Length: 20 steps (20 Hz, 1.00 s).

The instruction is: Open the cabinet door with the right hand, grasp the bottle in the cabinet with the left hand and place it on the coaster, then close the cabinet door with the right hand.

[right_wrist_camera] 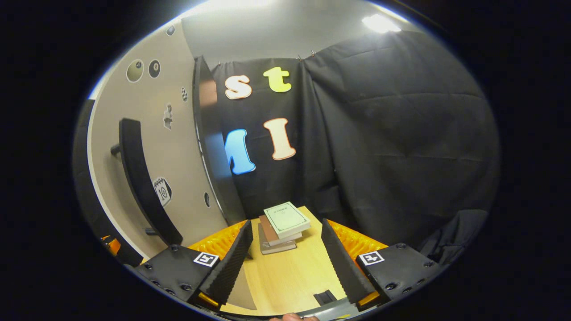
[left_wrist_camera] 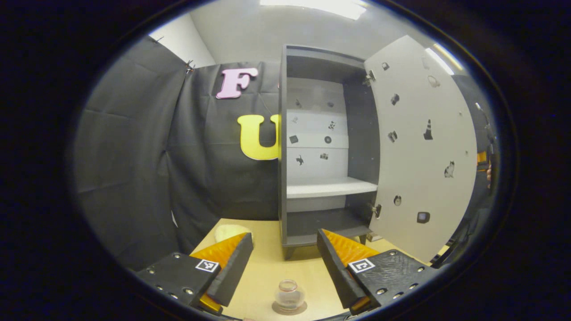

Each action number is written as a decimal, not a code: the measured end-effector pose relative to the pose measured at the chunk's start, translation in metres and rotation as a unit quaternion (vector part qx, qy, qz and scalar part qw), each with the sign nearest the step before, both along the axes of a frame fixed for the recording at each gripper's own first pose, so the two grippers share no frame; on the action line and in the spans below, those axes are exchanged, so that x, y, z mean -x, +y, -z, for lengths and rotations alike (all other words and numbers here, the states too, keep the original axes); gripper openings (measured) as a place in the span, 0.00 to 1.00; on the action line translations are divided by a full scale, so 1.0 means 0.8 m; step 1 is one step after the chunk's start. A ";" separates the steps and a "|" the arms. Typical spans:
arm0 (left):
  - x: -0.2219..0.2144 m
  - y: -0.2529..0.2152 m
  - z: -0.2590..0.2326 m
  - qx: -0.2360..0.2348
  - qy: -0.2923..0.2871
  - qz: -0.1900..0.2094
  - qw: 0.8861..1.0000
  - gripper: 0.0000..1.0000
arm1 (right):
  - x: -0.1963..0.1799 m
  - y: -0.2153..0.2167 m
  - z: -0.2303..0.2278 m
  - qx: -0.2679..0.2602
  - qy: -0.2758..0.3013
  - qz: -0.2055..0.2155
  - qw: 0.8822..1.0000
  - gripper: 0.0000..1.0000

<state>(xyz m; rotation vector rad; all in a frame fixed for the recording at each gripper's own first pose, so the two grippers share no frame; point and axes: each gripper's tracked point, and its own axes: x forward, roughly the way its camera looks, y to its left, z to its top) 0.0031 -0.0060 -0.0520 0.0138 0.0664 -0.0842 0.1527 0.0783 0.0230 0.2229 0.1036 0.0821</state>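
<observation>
Bottle [left_wrist_camera: 288,294]: small, clear, round-bodied, upright on the coaster [left_wrist_camera: 289,308], a thin round disc on the pale wooden surface [left_wrist_camera: 267,267]. Seen in the left gripper view, low and between the two fingers, touching neither.

Left gripper [left_wrist_camera: 284,263]: fingers spread wide apart, holding nothing; the bottle stands in the gap below them.

Cabinet [left_wrist_camera: 325,147]: tall, dark grey frame, on short legs at the back of the surface, directly beyond the left gripper. One white shelf [left_wrist_camera: 330,187] inside, bare; back panel light with small stickers.

Cabinet door [left_wrist_camera: 424,151]: swung wide open to the right side of the left gripper view, inner face pale with scattered small stickers. In the right gripper view its outer face [right_wrist_camera: 174,147] stands at the left, carrying a long dark bar handle [right_wrist_camera: 142,183] and more stickers.

Right gripper [right_wrist_camera: 287,258]: fingers parted wide, nothing between them; the door handle lies to their left, apart from them.

Books [right_wrist_camera: 283,227]: a small stack of three on the surface beyond the right gripper, top one with a pale green cover, near the black cloth wall.
</observation>
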 end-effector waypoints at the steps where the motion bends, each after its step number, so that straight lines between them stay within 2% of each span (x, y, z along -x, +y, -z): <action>1: -0.001 0.001 -0.015 0.003 -0.003 -0.003 1.000 0.89 | -0.001 0.002 -0.009 -0.004 -0.008 -0.004 1.000 0.93; 3: -0.005 0.004 -0.032 0.001 -0.001 -0.006 1.000 0.87 | -0.002 0.008 -0.029 -0.008 -0.024 -0.013 1.000 0.93; 4: -0.005 0.006 -0.038 -0.002 0.002 -0.008 1.000 0.87 | -0.001 0.013 -0.039 -0.010 -0.032 -0.020 0.999 0.98; 5: -0.007 0.009 -0.044 -0.002 0.003 -0.011 1.000 0.87 | 0.001 0.021 -0.049 -0.011 -0.040 -0.030 0.999 0.98; 6: -0.009 0.010 -0.047 0.002 0.005 -0.012 1.000 0.87 | 0.003 0.027 -0.058 -0.009 -0.047 -0.038 0.998 0.98; 7: -0.011 0.011 -0.048 0.005 0.009 -0.014 1.000 0.89 | 0.007 0.032 -0.065 -0.004 -0.052 -0.045 0.998 0.93; 8: -0.011 0.015 -0.048 0.008 0.013 -0.017 1.000 0.89 | 0.011 0.038 -0.069 -0.002 -0.052 -0.052 0.997 0.98; 9: -0.011 0.018 -0.048 0.011 0.015 -0.019 1.000 0.89 | 0.015 0.049 -0.074 -0.006 -0.052 -0.065 0.997 0.98; 11: -0.012 0.026 -0.045 0.013 0.018 -0.025 0.999 0.87 | 0.020 0.048 -0.082 0.001 -0.056 -0.066 0.996 0.96; 12: -0.014 0.028 -0.040 0.013 0.021 -0.026 0.999 0.89 | 0.024 0.047 -0.085 0.002 -0.056 -0.064 0.996 0.92; 13: -0.014 0.032 -0.037 0.011 0.024 -0.029 0.999 0.89 | 0.028 0.048 -0.085 -0.001 -0.053 -0.062 0.997 0.97; 16: -0.017 0.041 -0.034 0.009 0.026 -0.034 0.999 0.87 | 0.034 0.058 -0.086 -0.015 -0.047 -0.062 0.997 0.97; 17: -0.018 0.044 -0.034 0.006 0.028 -0.034 0.999 0.87 | 0.033 0.062 -0.087 -0.013 -0.051 -0.064 0.997 0.91; 18: -0.017 0.049 -0.034 0.003 0.030 -0.038 0.999 0.87 | 0.033 0.068 -0.088 -0.012 -0.051 -0.069 0.996 0.97; 20: -0.018 0.051 -0.035 -0.001 0.029 -0.037 0.999 0.87 | 0.033 0.083 -0.085 -0.011 -0.045 -0.084 0.995 0.97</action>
